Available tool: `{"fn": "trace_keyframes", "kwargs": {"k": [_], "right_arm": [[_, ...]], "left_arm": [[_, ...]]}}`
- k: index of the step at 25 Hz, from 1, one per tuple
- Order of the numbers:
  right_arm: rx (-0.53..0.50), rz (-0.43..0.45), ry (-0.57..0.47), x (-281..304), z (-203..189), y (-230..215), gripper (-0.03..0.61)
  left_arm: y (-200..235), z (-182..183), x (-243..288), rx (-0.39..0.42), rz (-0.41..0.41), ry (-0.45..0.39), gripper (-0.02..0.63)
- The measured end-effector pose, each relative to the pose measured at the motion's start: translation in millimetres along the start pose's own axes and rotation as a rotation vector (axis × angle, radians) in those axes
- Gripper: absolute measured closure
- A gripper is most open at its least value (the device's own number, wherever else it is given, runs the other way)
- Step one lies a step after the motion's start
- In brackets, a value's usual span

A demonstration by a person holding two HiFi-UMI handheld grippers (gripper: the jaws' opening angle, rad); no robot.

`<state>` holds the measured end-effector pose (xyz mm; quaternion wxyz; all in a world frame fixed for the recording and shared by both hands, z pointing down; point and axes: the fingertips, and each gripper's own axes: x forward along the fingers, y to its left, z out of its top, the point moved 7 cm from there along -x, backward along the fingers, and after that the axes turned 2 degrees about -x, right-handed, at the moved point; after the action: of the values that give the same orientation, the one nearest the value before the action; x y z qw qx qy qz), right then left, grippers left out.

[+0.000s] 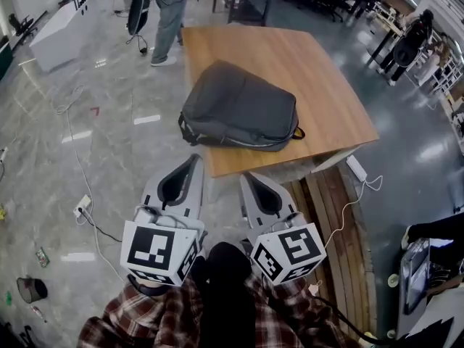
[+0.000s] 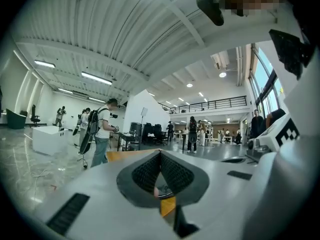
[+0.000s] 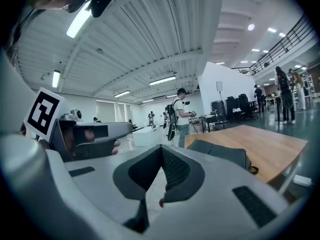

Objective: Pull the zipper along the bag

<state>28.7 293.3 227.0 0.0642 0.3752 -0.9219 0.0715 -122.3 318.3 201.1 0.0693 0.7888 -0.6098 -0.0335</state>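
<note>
Lying mid-frame on the wooden table (image 1: pixel 326 85), grey backpack (image 1: pixel 239 107): soft, light, likely to slide, best gripped at its zipper tab; left gripper (image 1: pixel 196 157) and right gripper (image 1: pixel 245 175), lower frame, closed, empty.

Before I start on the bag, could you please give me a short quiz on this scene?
1. True or false: the bag lies on the table.
2. The left gripper and right gripper are: A clamped on the bag; B shut, clear of the bag; C wide open.
3. Fill in: the bag's colour is ____.
Key: 1 true; 2 B; 3 grey.
</note>
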Motion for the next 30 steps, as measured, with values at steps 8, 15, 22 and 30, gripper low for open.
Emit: {"fn": "trace_keyframes", "kwargs": {"k": [8,15,22,30], "right_arm": [[0.033,-0.077,0.047,71.4,-4.2,-58.3,0.568],[0.04,-0.086,0.041,135.5,19.2,-140.0,0.568],[0.023,-0.084,0.054,177.1,40.8,-211.3,0.568],[0.082,-0.175,0.124,193.1,20.4,-256.7,0.568]], "left_arm": [[32.6,-17.3,92.6,-0.017,-0.069,0.062,0.602],[45.0,-5.9,207.1,-0.001,-0.097,0.068,0.602],[42.7,-0.1,297.2,-0.003,-0.118,0.079,0.602],[51.3,-37.4,349.2,-0.042,-0.173,0.188,0.603]]}}
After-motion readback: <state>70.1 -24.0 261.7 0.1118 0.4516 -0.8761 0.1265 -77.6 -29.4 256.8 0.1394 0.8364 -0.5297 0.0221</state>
